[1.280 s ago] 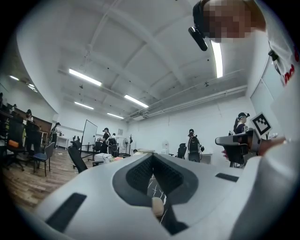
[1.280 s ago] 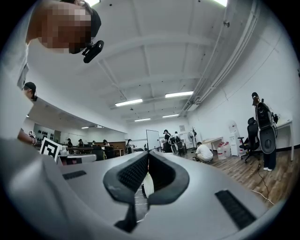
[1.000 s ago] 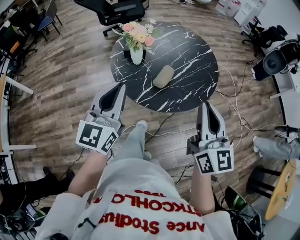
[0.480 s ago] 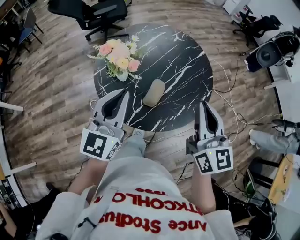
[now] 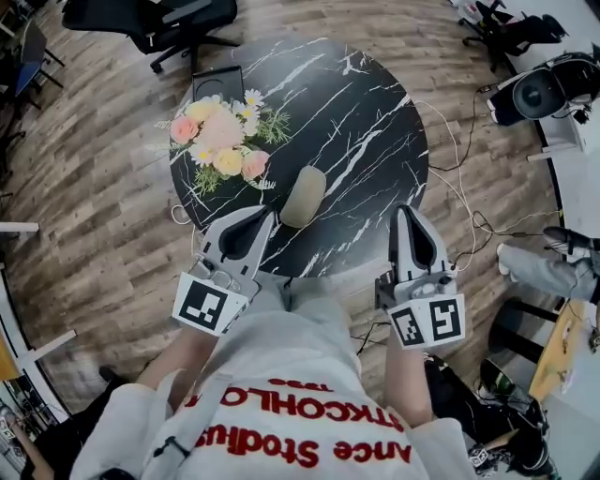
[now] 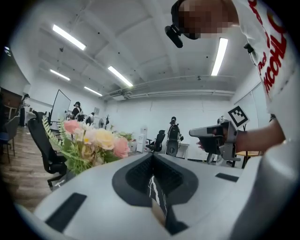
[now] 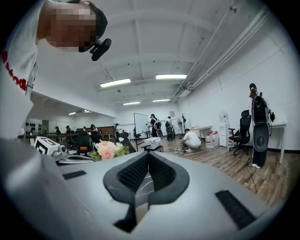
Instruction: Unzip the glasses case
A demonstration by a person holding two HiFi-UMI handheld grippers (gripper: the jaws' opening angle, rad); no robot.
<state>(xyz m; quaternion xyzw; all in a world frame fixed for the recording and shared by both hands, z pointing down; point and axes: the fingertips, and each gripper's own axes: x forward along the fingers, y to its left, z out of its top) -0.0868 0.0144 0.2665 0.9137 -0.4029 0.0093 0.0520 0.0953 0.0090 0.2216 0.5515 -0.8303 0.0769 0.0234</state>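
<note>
The beige oval glasses case (image 5: 303,196) lies closed on the round black marble table (image 5: 366,112), near its front edge. My left gripper (image 5: 272,214) hovers over the table's rim just left of the case, jaws together with nothing held. In the left gripper view its tips (image 6: 151,157) meet, with a strip of marble showing behind them. My right gripper (image 5: 410,210) is at the table's front right edge, well right of the case, shut and empty; its tips (image 7: 148,154) touch in the right gripper view.
A bouquet of pink and yellow flowers (image 5: 217,141) stands on the table's left, behind the left gripper. A black office chair (image 5: 159,19) is beyond the table. Cables (image 5: 459,187) trail over the wood floor at the right. Other people sit in the distance.
Both grippers have come forward and down to the table's front edge. The left one now sits right beside the case. The jaws stayed together.
</note>
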